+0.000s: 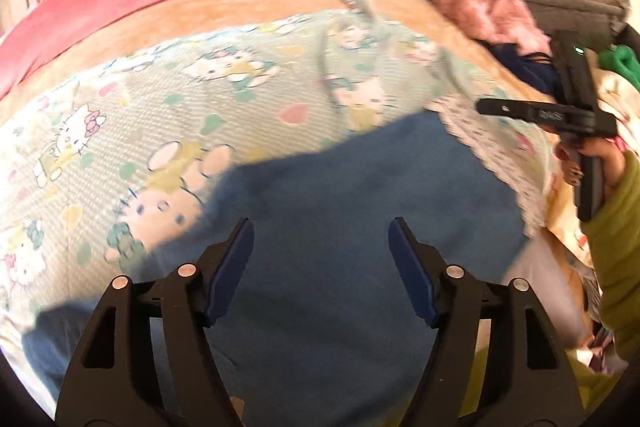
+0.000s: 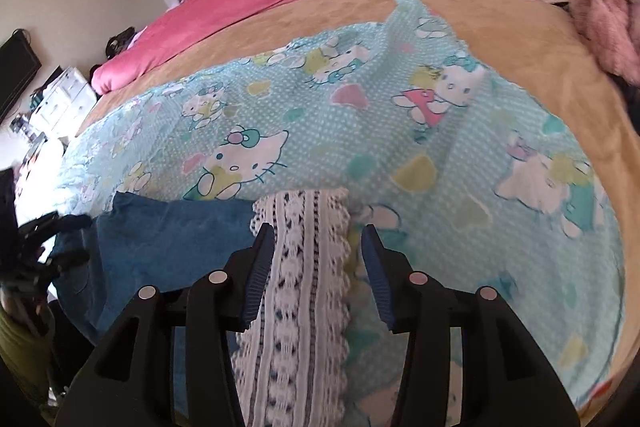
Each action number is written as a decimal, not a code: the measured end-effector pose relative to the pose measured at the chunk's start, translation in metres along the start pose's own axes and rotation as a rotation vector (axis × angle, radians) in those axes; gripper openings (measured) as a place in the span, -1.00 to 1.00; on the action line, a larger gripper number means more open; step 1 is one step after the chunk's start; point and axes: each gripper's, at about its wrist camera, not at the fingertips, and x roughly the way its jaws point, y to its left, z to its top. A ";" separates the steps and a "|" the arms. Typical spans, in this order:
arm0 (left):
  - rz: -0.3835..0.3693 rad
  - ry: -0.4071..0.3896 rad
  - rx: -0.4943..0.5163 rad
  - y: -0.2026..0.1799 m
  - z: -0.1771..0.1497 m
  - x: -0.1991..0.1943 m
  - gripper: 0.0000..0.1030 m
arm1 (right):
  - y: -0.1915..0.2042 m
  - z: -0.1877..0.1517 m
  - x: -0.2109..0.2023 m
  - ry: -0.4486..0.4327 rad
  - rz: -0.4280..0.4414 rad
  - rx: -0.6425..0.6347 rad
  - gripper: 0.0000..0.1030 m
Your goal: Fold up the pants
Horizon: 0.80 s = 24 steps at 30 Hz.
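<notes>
No readable words, brand names or numbers anywhere. Only a faint pale marking on the side of the right claw [image 1: 490, 107], ahead and to the right of the left claw [image 1: 322, 239], too blurred to make out. Cartoon-cat prints on the sheet [image 2: 360, 131], without lettering.

We observe the left gripper [image 1: 322, 247] with fingers [image 1: 236, 259] spread apart above the blue pants [image 1: 340, 195], gripping nothing. The pants lie on a cartoon-print sheet [image 1: 140, 115]. The right gripper [image 1: 560, 107] is visible at far right, its state unclear.
</notes>
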 end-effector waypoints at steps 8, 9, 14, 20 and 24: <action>0.046 0.104 -0.098 0.045 0.010 0.048 0.20 | -0.009 0.002 0.042 0.069 0.019 0.008 0.03; 0.046 0.110 -0.103 0.045 0.008 0.052 0.20 | -0.008 0.001 0.042 0.066 0.023 0.004 0.03; 0.048 0.071 -0.106 0.036 0.003 0.049 -0.71 | 0.003 -0.007 0.035 0.038 0.082 -0.038 -0.68; 0.129 0.022 -0.052 0.021 0.020 0.026 -0.89 | 0.009 -0.011 -0.005 -0.110 0.113 -0.064 -0.74; 0.113 -0.017 -0.056 0.014 0.041 0.016 -0.89 | 0.008 0.004 -0.023 -0.156 0.063 -0.071 -0.74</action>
